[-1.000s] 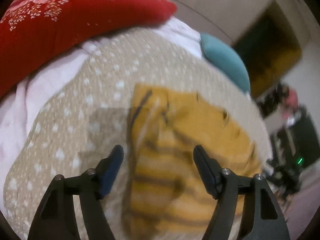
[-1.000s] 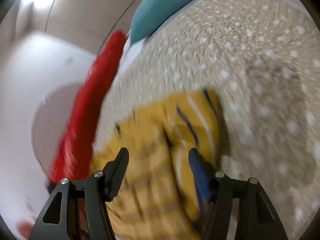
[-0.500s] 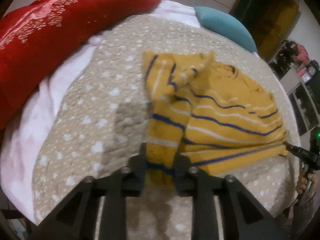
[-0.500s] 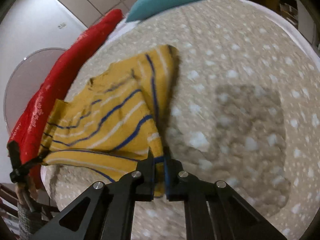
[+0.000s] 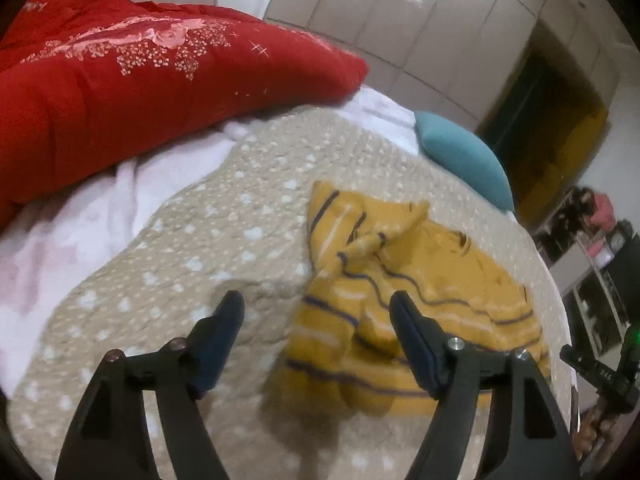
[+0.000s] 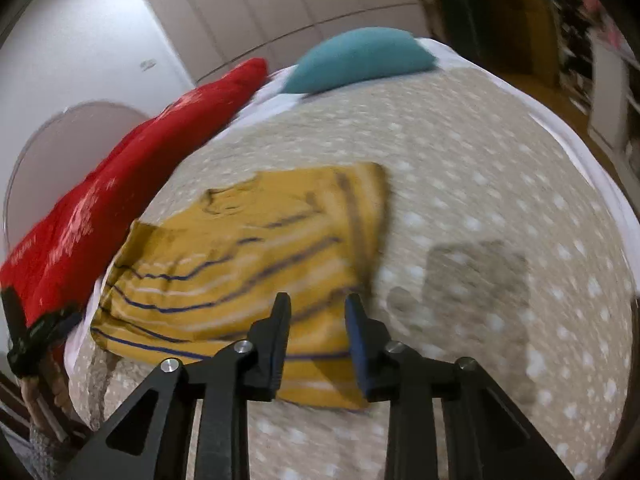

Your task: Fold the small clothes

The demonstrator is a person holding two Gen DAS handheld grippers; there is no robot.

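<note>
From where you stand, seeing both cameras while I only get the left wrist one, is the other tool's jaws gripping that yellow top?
Observer: No. The right gripper has its jaws opening, and the striped yellow top lies loose on the dotted bedspread, under them but not pinched.
Operator: Can you see the top's far side?
Observer: Yes, its right edge is folded over in a neat band.
Operator: Anything beyond that edge?
Observer: A darker square patch shows on the bedspread there.

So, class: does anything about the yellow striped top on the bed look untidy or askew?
Yes. The yellow striped top lies rumpled on the dotted bedspread: its sleeve is bunched and twisted across the body, and the edges sit crooked rather than square. Nothing looks spilled or damaged.
</note>
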